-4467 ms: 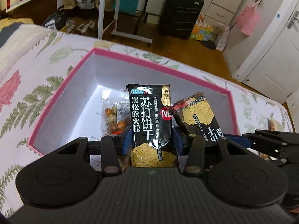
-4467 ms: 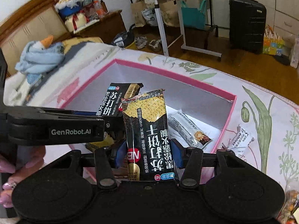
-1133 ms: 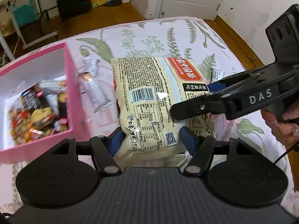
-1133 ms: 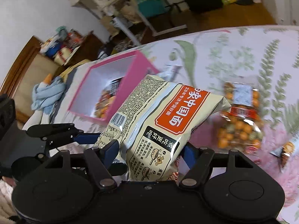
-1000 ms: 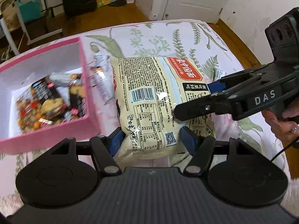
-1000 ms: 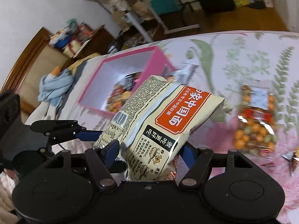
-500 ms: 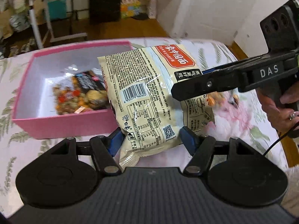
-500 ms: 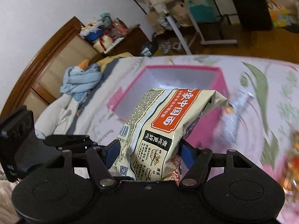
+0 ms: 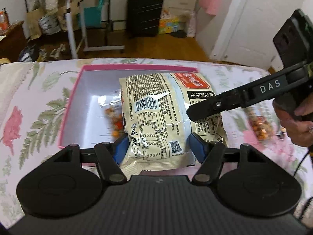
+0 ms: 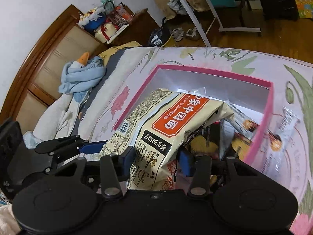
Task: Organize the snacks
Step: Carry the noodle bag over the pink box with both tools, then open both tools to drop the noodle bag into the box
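Note:
A cream noodle bag with an orange label hangs tilted over the pink box, held from two sides. My left gripper is shut on its lower end, blue pads pressed on both edges. My right gripper grips the bag at its other end, and its jaws are closing tighter on it. In the left wrist view the right gripper's black finger lies across the bag. The box holds an orange snack mix and black cracker packs, partly hidden by the bag.
The box sits on a floral bedspread. An orange snack pack lies right of the box near a person's hand. A small wrapped bar lies outside the box wall. A blue cloth bundle rests by the headboard.
Both grippers carried the noodle bag sideways from the open bedspread to above the pink box. The right jaws have narrowed on the bag.

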Available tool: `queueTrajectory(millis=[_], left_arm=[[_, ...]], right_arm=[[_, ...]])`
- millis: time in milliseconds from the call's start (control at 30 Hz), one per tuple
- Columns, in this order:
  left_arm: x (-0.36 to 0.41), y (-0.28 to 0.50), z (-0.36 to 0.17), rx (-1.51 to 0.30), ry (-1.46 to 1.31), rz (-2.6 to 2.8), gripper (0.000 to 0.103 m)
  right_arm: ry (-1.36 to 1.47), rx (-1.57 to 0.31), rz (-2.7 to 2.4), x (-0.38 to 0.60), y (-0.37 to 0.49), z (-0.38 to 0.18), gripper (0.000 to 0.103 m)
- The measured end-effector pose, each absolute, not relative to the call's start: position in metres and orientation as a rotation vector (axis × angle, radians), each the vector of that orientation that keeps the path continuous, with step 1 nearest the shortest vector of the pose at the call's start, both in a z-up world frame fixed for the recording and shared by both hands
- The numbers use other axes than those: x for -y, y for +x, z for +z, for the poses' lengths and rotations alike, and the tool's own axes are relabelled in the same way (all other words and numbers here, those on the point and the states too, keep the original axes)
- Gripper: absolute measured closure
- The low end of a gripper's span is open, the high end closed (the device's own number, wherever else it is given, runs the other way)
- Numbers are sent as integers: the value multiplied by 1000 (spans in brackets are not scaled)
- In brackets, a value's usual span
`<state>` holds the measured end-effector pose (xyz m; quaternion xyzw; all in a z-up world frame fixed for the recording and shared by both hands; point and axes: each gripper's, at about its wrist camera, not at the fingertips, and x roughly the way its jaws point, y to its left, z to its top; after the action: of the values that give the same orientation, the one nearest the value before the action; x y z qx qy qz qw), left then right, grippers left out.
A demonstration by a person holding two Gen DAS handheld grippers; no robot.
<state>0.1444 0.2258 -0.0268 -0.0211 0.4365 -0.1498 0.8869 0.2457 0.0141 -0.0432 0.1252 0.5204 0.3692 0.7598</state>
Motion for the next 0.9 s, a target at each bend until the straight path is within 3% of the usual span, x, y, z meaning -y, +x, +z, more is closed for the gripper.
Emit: queueTrajectory(millis=[267,567,733,900], left_arm=[[-245,178,-49,-936,41,-205,37],[-245,198,-70,-953,52,-127,36],[-227,194,-75,-905,235,-7,37],[-231,186,-68,-929,143,-22,37]], right_arm=[[270,-1134,801,-53,278,-71,48],[298,-1192,761,-68,300,-101,39],[168,-1173,702,-51,283,-85,33],[226,-1053,681,16,245,-52,30]])
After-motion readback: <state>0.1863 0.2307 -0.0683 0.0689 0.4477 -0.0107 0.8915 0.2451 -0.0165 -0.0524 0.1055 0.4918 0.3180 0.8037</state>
